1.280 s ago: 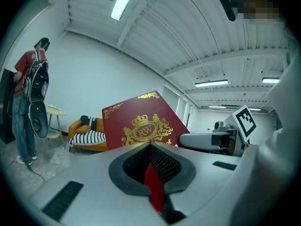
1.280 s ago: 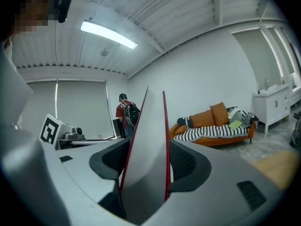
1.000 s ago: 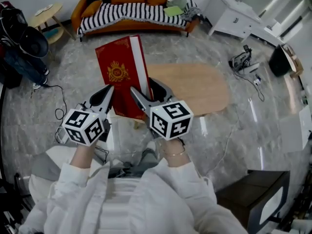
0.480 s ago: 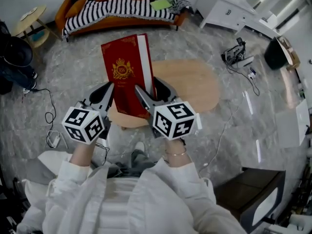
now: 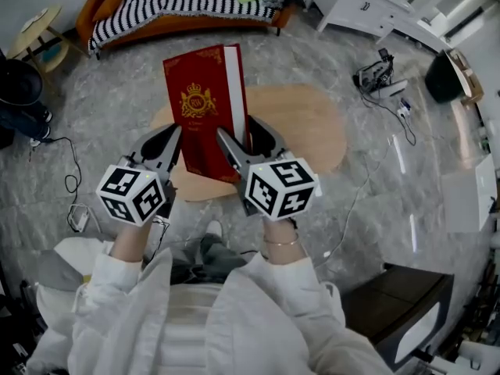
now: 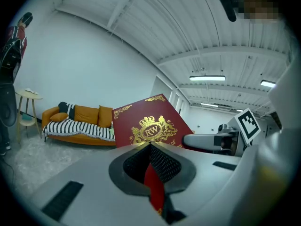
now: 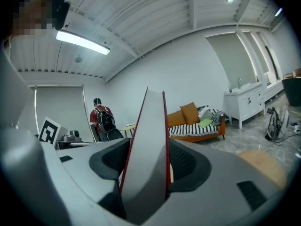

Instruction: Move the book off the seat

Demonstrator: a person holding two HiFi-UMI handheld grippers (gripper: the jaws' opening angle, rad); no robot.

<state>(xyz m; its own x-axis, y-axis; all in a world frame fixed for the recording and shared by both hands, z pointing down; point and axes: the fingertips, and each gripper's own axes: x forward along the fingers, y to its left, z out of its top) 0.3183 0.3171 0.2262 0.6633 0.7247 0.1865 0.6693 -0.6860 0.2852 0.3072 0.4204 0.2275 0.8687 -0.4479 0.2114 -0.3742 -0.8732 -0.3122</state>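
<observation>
The person holds a big red book up in the air with both grippers. The book has a gold crown picture and the letters RW on its front. It stands tilted, with its white page edge on the right side. It is over a round wooden table and does not touch it. It is far from the orange sofa with the striped blanket, at the far side of the room.

The left gripper bites the bottom left part of the book. In the left gripper view its jaws are squeezed almost together on a thin red edge of the book. The right gripper bites the bottom right part. In the right gripper view its jaws are wide apart, and the thick side of the book fills the gap between them, with both pads pressing on it.

A white cabinet stands by the wall, and a person with a backpack stands far back
</observation>
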